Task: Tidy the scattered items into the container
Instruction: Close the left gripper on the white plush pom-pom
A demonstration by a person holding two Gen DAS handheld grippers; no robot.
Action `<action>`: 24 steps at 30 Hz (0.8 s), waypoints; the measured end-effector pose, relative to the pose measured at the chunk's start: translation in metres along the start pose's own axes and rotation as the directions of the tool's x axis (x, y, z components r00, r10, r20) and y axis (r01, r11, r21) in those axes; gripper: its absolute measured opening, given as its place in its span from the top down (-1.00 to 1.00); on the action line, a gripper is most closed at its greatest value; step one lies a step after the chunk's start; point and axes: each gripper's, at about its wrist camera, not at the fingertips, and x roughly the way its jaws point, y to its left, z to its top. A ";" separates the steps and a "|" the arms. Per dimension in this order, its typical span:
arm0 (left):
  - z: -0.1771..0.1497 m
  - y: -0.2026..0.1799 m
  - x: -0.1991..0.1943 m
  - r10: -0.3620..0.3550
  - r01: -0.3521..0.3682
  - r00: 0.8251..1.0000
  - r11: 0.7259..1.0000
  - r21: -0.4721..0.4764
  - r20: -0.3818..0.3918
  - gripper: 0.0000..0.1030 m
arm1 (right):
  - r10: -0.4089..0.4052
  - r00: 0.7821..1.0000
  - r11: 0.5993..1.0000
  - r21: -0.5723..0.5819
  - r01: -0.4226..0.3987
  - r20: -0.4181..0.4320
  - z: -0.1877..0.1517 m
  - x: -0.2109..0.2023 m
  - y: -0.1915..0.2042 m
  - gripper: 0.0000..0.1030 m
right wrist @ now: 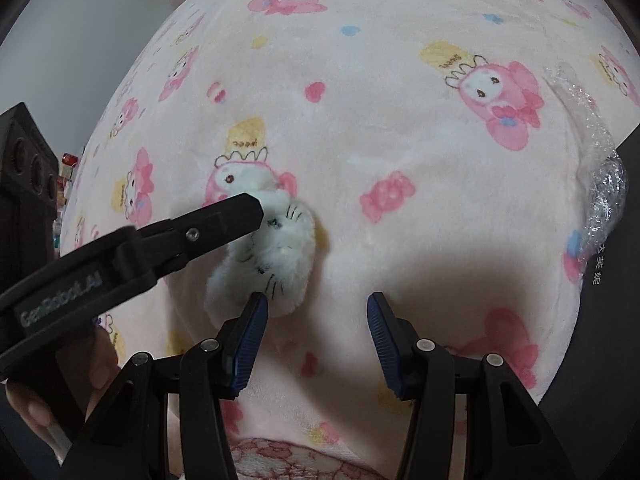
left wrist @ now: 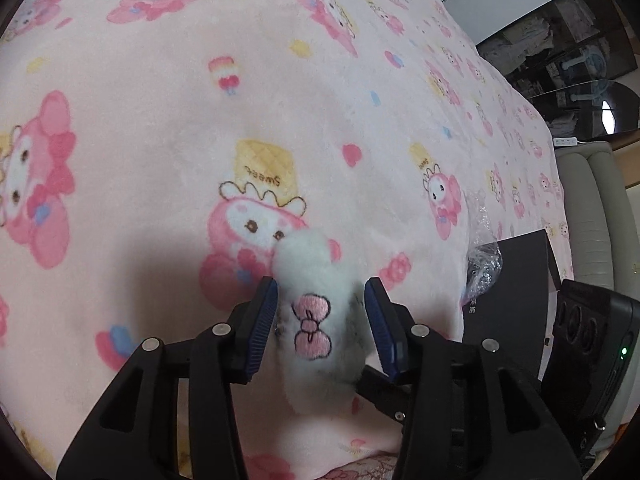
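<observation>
A white fluffy plush toy with a pink embroidered bow lies on the pink cartoon-print blanket. My left gripper has its blue pads on both sides of the toy, pressing its fur. In the right wrist view the same toy shows its whiskered face, with the left gripper's black finger over it from the left. My right gripper is open and empty, just right of the toy above the blanket.
A dark box with crinkled clear plastic wrap sits at the blanket's right edge; it also shows in the right wrist view. A cream sofa and a glass table lie beyond.
</observation>
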 end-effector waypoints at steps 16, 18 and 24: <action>-0.038 0.028 -0.027 -0.106 0.102 0.994 0.987 -0.124 -0.026 0.13 | -0.002 0.997 1.000 0.025 0.000 0.072 -0.010 -0.015 -0.008 0.08; -0.032 0.033 -0.031 -0.047 0.047 0.999 0.991 -0.123 0.009 0.08 | 0.054 0.998 0.999 0.007 -0.054 0.020 -0.013 -0.012 -0.008 0.08; -0.007 0.050 -0.007 -0.028 0.029 1.000 0.989 -0.146 0.008 0.00 | 0.120 0.982 0.990 -0.056 -0.129 -0.149 -0.018 0.033 0.027 -0.03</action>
